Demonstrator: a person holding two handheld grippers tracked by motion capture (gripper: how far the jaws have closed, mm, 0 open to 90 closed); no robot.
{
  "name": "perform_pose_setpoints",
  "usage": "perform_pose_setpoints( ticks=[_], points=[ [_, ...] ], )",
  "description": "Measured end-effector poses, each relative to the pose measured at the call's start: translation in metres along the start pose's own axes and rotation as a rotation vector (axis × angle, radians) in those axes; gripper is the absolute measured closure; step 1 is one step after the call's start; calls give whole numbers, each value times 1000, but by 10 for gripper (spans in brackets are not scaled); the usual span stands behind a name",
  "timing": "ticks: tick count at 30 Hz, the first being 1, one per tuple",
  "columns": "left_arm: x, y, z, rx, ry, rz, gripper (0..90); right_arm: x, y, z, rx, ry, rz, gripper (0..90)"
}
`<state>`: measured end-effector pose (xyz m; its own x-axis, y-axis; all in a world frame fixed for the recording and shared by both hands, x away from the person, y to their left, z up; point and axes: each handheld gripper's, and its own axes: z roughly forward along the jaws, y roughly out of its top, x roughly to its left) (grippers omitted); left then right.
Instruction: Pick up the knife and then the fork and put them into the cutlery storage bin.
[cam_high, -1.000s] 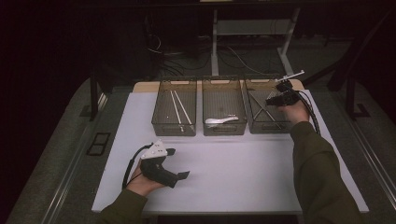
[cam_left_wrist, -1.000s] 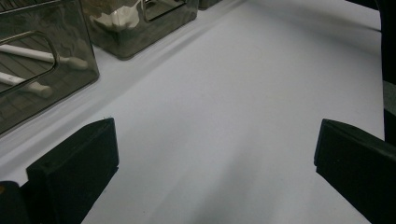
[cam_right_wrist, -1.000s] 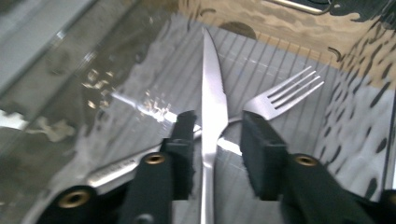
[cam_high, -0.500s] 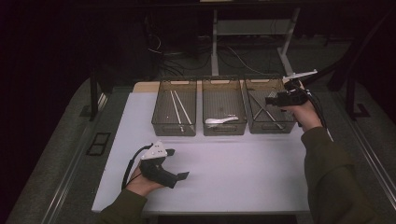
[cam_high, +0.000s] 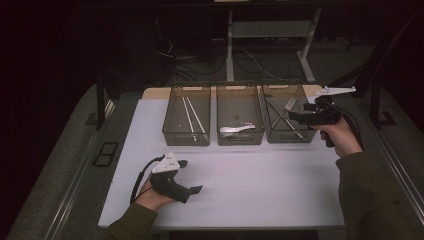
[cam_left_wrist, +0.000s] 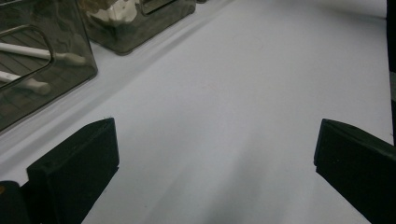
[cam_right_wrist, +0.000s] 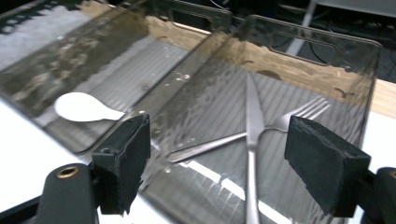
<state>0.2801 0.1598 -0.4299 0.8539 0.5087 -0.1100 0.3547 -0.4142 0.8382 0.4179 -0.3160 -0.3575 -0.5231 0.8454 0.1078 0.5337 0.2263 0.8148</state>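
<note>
Fork (cam_right_wrist: 285, 122) and knife (cam_right_wrist: 252, 140) lie crossed in the bin (cam_right_wrist: 327, 70) just beyond your right gripper (cam_right_wrist: 217, 161), whose jaws stand spread and empty. Your left gripper (cam_left_wrist: 212, 168) rests released on the white mat (cam_left_wrist: 243, 93), chopsticks (cam_left_wrist: 42, 53) off its left finger.

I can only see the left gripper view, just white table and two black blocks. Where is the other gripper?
Observer: The right gripper is held over the right bin, jaws open and holding nothing.
Child: What's in that bin?
Observer: A metal knife lying crossed with a metal fork.
Child: Is there a spoon anywhere?
Observer: Yes, a white spoon lies in the middle bin.
</note>
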Motion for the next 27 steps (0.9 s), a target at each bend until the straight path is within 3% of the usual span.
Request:
perform_pose_setpoints(
  ticks=[4, 13, 21, 27],
  points=[
    [-2, 0, 1, 2, -1, 4, 0, 10, -6, -8, -11, 36, -24, 206],
    [-2, 0, 0, 5, -2, 11, 0, 33, -26, -24, -55, 59, -87, 184],
    [-3, 1, 0, 7, 2, 10, 0, 51, -50, -36, -100, 77, -108, 183],
    [-3, 0, 1, 6, 2, 9, 0, 63, -68, -42, -95, 94, -126, 182]
  ],
)
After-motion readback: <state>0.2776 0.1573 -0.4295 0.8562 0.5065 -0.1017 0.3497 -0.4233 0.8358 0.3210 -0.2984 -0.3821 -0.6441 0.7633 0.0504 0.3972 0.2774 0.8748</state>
